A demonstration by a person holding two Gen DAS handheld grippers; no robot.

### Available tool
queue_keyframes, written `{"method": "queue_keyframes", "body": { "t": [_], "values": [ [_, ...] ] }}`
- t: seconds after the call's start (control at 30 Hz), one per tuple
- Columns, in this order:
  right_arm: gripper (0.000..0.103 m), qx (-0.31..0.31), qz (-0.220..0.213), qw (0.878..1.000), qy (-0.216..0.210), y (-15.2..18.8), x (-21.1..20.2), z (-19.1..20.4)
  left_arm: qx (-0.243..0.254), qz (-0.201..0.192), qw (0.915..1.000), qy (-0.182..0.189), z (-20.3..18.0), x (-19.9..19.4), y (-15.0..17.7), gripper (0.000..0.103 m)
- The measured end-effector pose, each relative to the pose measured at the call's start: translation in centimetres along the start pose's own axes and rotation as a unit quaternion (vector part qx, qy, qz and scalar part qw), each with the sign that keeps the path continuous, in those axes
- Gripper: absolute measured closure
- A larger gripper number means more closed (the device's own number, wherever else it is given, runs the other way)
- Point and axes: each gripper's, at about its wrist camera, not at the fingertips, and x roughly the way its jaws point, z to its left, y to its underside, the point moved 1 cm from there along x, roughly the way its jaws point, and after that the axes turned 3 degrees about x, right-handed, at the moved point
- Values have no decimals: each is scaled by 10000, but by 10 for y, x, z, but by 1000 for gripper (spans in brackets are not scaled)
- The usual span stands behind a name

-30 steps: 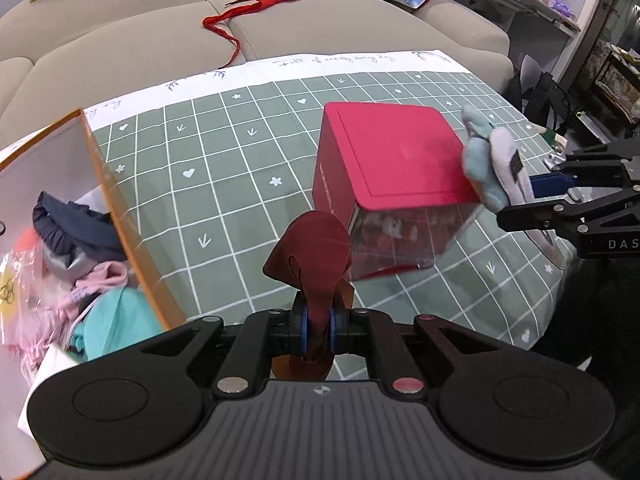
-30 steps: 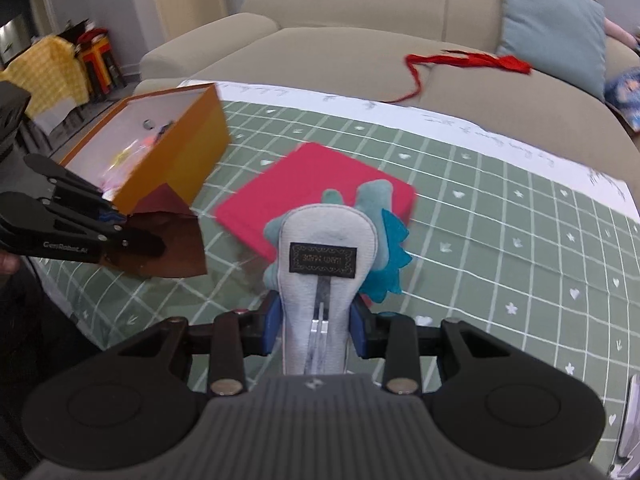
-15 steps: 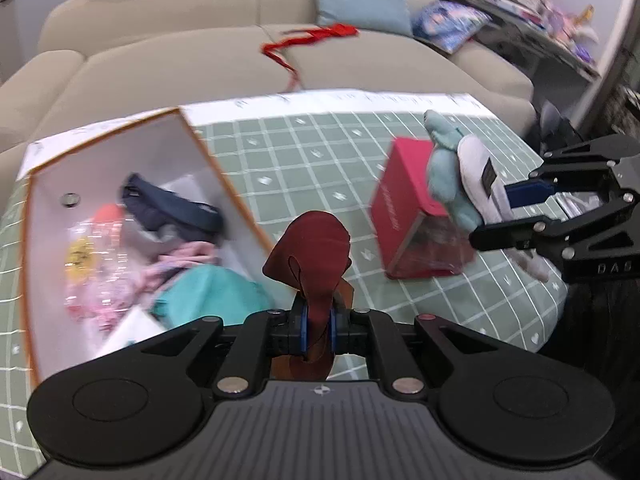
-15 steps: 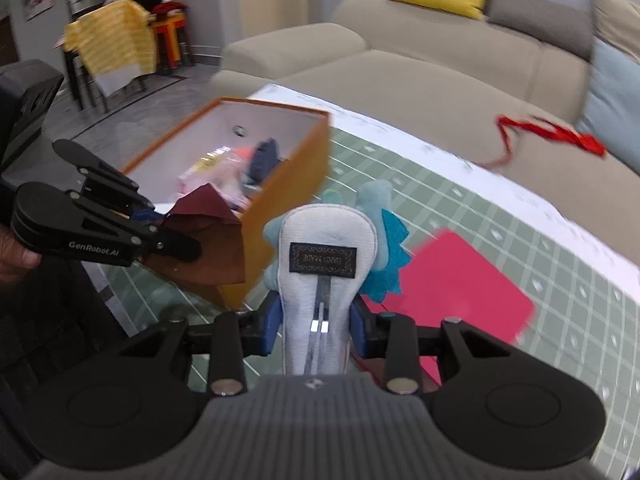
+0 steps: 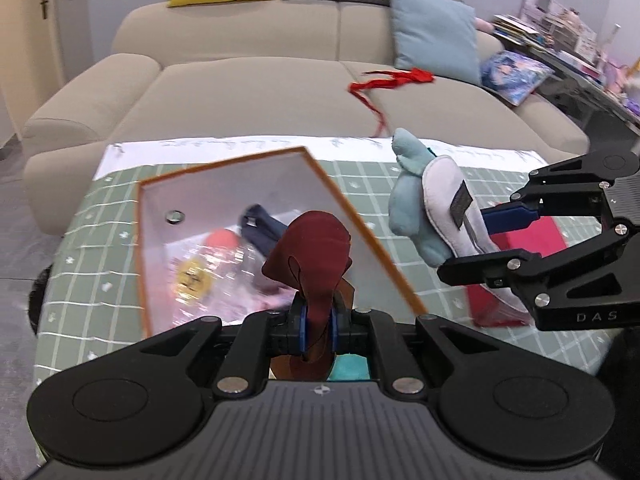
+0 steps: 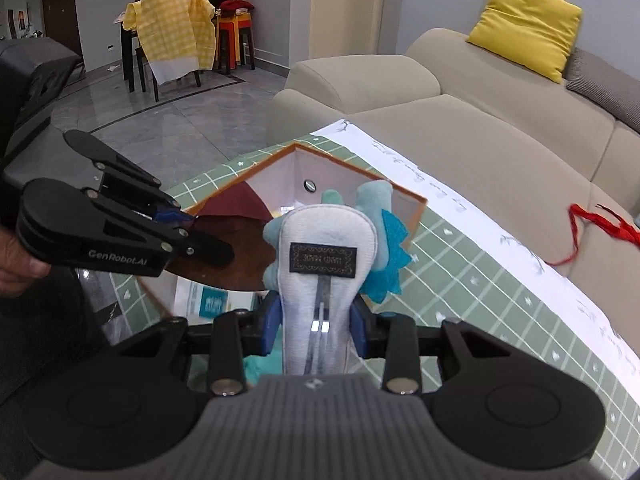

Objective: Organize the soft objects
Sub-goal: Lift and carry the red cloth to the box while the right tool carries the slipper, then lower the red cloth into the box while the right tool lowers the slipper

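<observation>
Left gripper (image 5: 316,322) angled down, jaws clamped on maroon cloth (image 5: 310,248). Right gripper (image 6: 318,322) angled down beside it, pinching plush toy (image 6: 326,256). Bare fingers (image 6: 16,268), apparently left hand's, behind left gripper.

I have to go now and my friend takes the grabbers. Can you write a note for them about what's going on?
Left gripper: shut on the dark red cloth, held over the orange box.
Right gripper: shut on the blue plush toy, held beside the box's rim, above the green checked tablecloth.
Done: several soft things already lie in the box, among them a dark blue cloth.
Left: probably drop the cloth and the toy into the box. The red box stays on the table. A red ribbon lies on the sofa, possibly next.
</observation>
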Motion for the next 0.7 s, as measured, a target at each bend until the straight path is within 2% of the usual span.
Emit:
{"method": "queue_keyframes", "body": {
  "t": [0.1,0.33,0.5,0.7],
  "values": [
    [67,-30,29,10000,-53,-16,21,0,-173,27,9997,-143,19,12,-4,91],
    [67,-77,178,9998,-84,-53,73,0,-479,150,9987,-131,54,45,-16,91],
    [67,-16,347,9994,-32,-73,111,-8,-318,372,9982,-339,70,69,-33,91],
    [67,-100,695,9975,113,-84,155,-15,-344,524,9975,-315,87,94,-42,90]
  ]
}}
